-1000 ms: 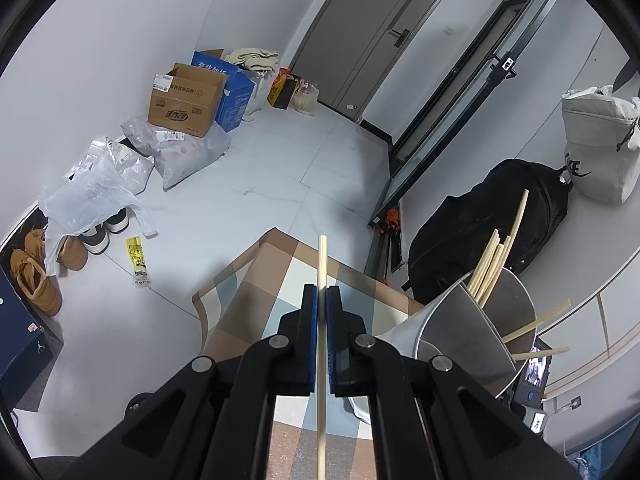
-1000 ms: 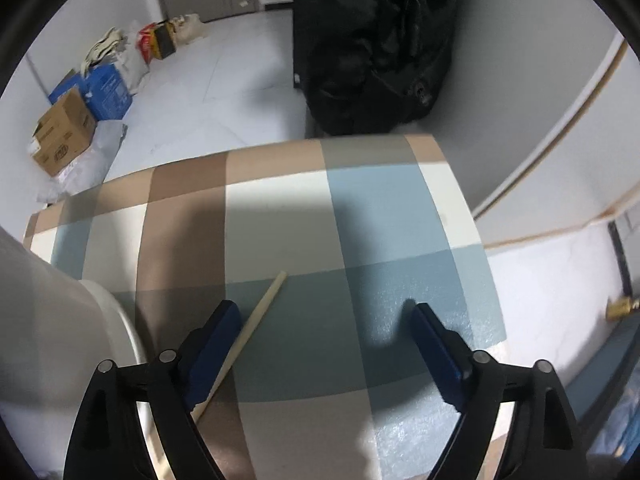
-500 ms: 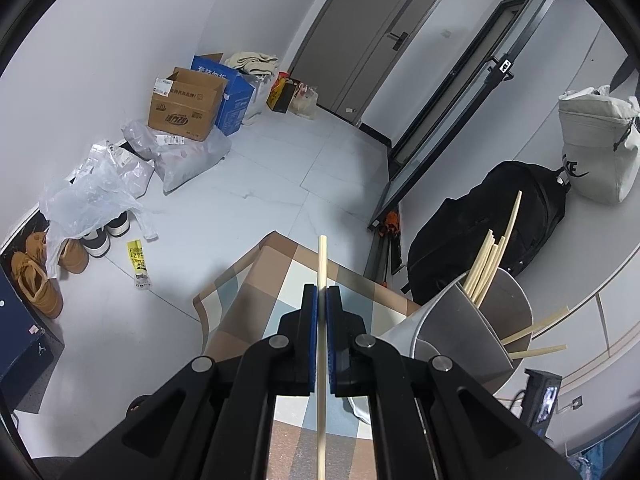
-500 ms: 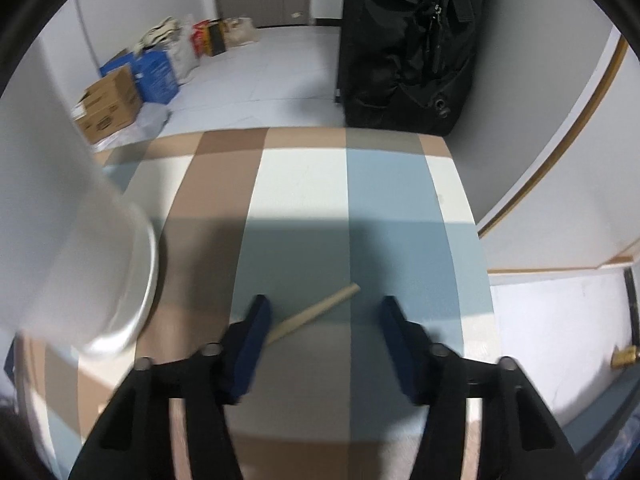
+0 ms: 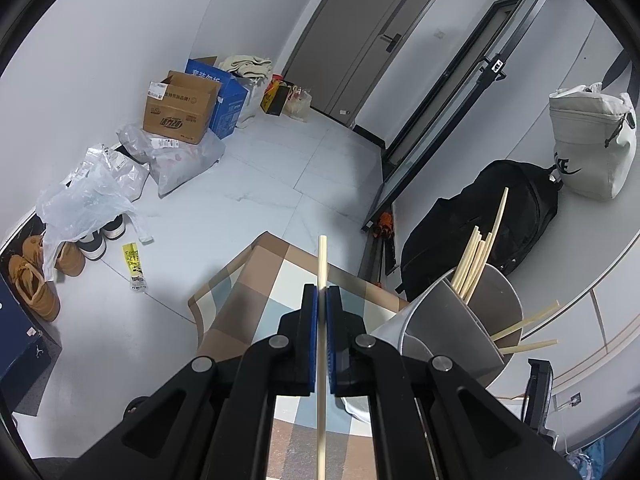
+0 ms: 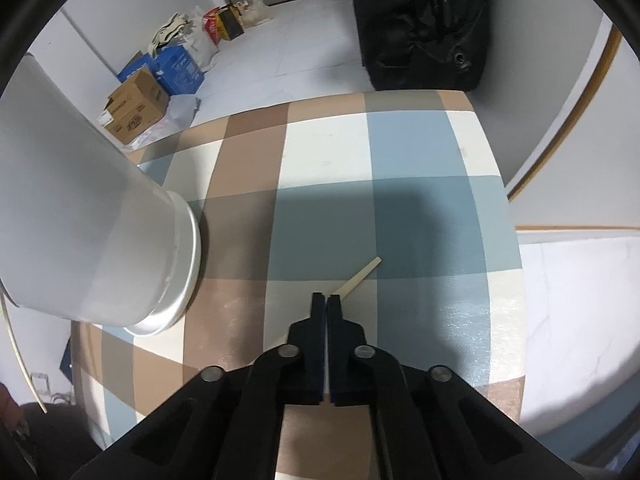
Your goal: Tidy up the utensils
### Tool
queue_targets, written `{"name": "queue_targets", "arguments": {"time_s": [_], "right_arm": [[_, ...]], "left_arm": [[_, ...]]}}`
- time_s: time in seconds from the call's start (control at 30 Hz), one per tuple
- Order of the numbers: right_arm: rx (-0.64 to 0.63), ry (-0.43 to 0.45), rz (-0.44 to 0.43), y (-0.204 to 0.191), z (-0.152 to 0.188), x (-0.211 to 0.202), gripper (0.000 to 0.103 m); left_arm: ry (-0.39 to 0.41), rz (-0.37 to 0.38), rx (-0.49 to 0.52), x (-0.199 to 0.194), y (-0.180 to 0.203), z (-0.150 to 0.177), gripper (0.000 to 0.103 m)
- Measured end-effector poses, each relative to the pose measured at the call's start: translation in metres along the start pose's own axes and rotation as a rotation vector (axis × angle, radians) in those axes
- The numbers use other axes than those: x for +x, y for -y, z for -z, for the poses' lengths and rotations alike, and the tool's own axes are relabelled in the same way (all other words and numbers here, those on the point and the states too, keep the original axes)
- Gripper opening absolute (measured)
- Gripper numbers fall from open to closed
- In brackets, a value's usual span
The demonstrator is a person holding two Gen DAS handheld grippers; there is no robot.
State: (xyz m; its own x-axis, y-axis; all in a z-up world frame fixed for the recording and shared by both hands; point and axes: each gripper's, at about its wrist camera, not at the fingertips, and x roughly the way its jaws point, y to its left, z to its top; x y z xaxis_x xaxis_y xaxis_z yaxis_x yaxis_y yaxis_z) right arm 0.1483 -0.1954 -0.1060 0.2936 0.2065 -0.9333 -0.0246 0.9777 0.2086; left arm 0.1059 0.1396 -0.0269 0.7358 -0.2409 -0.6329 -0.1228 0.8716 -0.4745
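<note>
My left gripper (image 5: 322,292) is shut on a pale wooden chopstick (image 5: 322,256) that runs straight up between the blue pads, held above the checked table (image 5: 256,280). To its right stands a metal utensil holder (image 5: 452,320) with several chopsticks (image 5: 476,256) sticking out of it. In the right wrist view my right gripper (image 6: 327,298) points steeply down at the table (image 6: 420,208), shut on a second chopstick (image 6: 362,276) that lies on the cloth and sticks out up and right from the fingertips. The holder's pale wall (image 6: 100,220) fills the left side.
The table's far edge (image 6: 360,98) drops to a tiled floor. A black backpack (image 5: 480,216) and a white bag (image 5: 588,140) lean on the wall. Cardboard boxes (image 5: 180,108), plastic bags (image 5: 84,196) and shoes (image 5: 36,280) sit along the left wall.
The right gripper's jaws have gone from wide apart to shut over the chopstick on the table, after the hand shifted and tipped further down. The left gripper still holds its chopstick unmoved.
</note>
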Motion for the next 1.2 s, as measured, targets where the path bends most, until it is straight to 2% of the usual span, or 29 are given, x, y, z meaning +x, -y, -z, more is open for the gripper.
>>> {"name": "queue_targets", "arguments": {"time_s": [0.17, 0.27, 0.3, 0.33, 0.4, 0.47, 0.53, 0.57, 0.7, 0.83, 0.93, 1.07, 1.2], "right_arm": [[-0.072, -0.046, -0.051, 0.003, 0.014, -0.002, 0.000], [-0.058, -0.068, -0.096, 0.009, 0.019, -0.004, 0.000], [-0.022, -0.069, -0.117, 0.013, 0.018, -0.004, 0.000], [0.035, -0.066, -0.190, 0.020, 0.017, -0.005, 0.000], [0.128, -0.052, -0.227, 0.027, 0.013, -0.006, 0.002], [0.241, -0.063, -0.248, 0.035, 0.009, -0.001, 0.012], [0.300, -0.061, -0.218, 0.035, 0.004, 0.002, 0.020], [0.286, -0.055, -0.185, 0.031, 0.000, 0.002, 0.022], [0.226, -0.034, -0.022, 0.006, -0.008, 0.002, 0.021], [0.105, -0.015, 0.157, -0.027, -0.005, 0.006, 0.023], [0.018, 0.026, 0.241, -0.039, 0.002, 0.007, 0.018], [-0.088, 0.039, 0.216, -0.033, 0.016, 0.001, 0.005], [-0.190, 0.026, 0.150, -0.026, 0.030, -0.006, 0.004]], "left_arm": [[0.000, 0.006, -0.013, -0.002, -0.004, 0.000, 0.000], [0.008, 0.008, -0.010, -0.004, -0.003, 0.000, 0.000], [0.007, 0.012, -0.014, -0.004, -0.003, -0.001, 0.000], [0.006, 0.016, -0.017, -0.004, -0.003, -0.001, 0.000], [0.006, 0.015, -0.016, -0.005, -0.003, -0.001, 0.000], [0.000, 0.023, -0.019, -0.004, -0.003, -0.001, 0.000], [0.001, 0.023, -0.010, -0.005, -0.001, -0.002, 0.000], [0.002, 0.025, -0.009, -0.005, -0.002, -0.003, 0.000], [0.007, 0.031, -0.012, -0.007, -0.004, -0.005, 0.000], [0.011, 0.037, -0.024, -0.007, -0.007, -0.007, 0.000], [0.015, 0.038, -0.023, -0.008, -0.007, -0.006, 0.000], [0.018, 0.038, -0.023, -0.008, -0.007, -0.005, 0.000], [0.024, 0.039, -0.029, -0.010, -0.008, -0.004, 0.000]]}}
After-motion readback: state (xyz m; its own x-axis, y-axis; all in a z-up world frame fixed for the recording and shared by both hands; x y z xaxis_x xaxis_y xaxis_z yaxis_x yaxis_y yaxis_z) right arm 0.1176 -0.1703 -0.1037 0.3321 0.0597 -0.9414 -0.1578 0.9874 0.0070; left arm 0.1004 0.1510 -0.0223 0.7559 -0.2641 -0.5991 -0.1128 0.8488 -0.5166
